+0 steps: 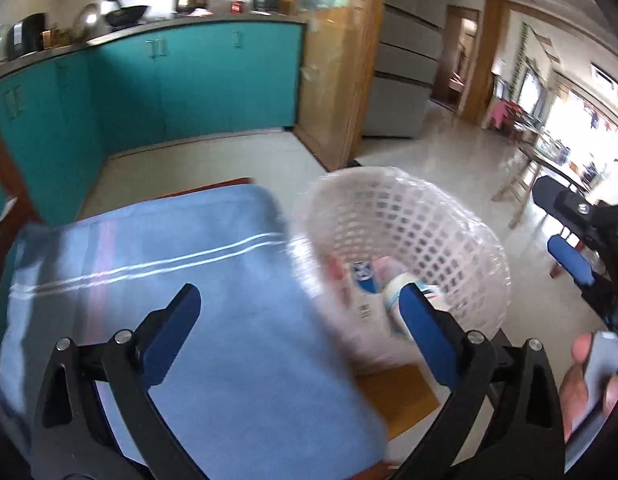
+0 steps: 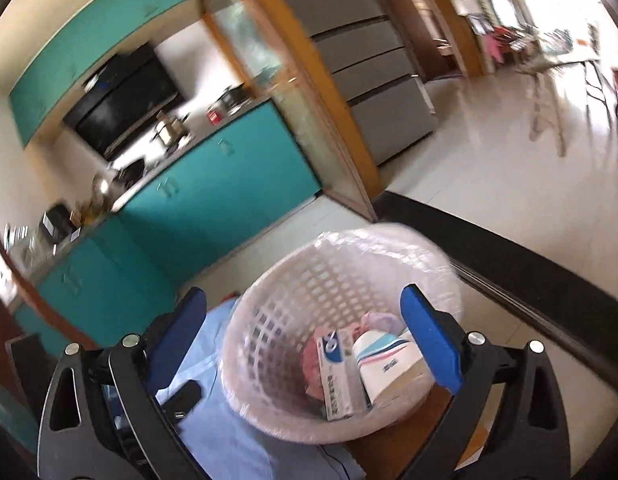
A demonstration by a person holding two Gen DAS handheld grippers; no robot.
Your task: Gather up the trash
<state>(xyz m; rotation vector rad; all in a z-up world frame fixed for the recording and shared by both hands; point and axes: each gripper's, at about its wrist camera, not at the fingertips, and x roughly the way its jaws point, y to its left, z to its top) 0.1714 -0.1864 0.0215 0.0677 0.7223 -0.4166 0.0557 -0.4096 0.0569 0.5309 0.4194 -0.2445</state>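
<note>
A white lattice basket (image 1: pixel 429 220) (image 2: pixel 277 320) lined with clear plastic stands beside a blue cloth (image 1: pixel 189 260) (image 2: pixel 229 440). Inside lie a blue-and-white box (image 1: pixel 365 280) (image 2: pixel 337 376), a white box with teal and pink stripes (image 2: pixel 389 364) and something pink (image 2: pixel 315 356). My left gripper (image 1: pixel 301 292) is open, one finger over the cloth and the other over the basket, nothing between them. My right gripper (image 2: pixel 305 296) hangs open above the basket, also empty. The left wrist view catches its blue pad (image 1: pixel 569 260) and a hand (image 1: pixel 585 372) at the right edge.
Teal cabinets (image 1: pixel 189 80) and a wooden partition (image 1: pixel 333 80) stand behind, with a grey fridge (image 2: pixel 373 80) further back. The basket rests on a brown wooden surface (image 1: pixel 393 396). A dark rail (image 2: pixel 509 256) runs to its right. A small dark object (image 2: pixel 185 396) lies on the cloth.
</note>
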